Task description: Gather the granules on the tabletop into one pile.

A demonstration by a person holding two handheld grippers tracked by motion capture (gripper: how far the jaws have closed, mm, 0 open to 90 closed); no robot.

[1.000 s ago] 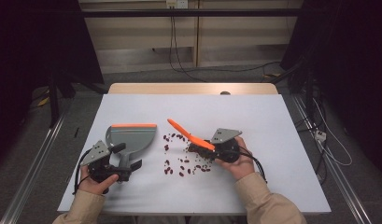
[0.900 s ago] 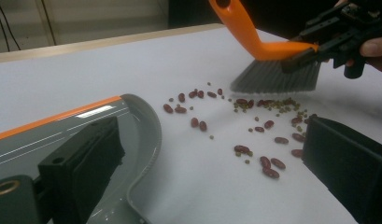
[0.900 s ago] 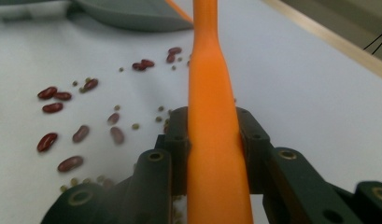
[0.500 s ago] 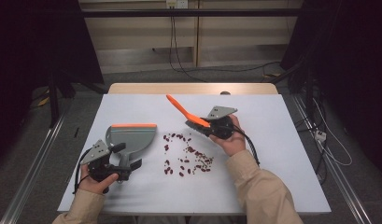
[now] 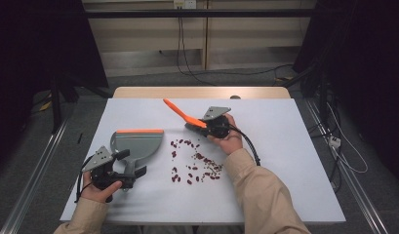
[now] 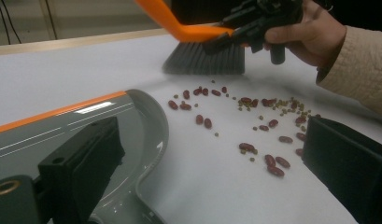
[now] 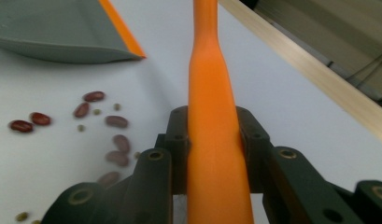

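Observation:
A grey dustpan (image 5: 138, 142) with an orange front edge lies flat on the white table (image 5: 294, 146), left of centre. My left gripper (image 5: 131, 164) stands open around the pan's handle; in the left gripper view (image 6: 212, 140) the right-hand jaw is clear of the handle. Several red beans (image 5: 199, 165) and small green ones (image 6: 272, 123) lie scattered in the middle. My right gripper (image 5: 197, 124) is shut on the orange handle of a brush (image 5: 180, 113), whose dark bristles (image 6: 202, 58) rest on the table just beyond the beans. The brush handle (image 7: 209, 116) runs straight out between the jaws.
Beyond the white sheet runs the table's wooden far edge (image 5: 202, 92). Cables trail from both grippers toward the person. In the right gripper view the dustpan (image 7: 53, 32) sits at the upper left, past the beans (image 7: 116, 121).
The right hand has carried the brush away from the person, from the beans' right side to their far side. The left hand and dustpan have stayed put.

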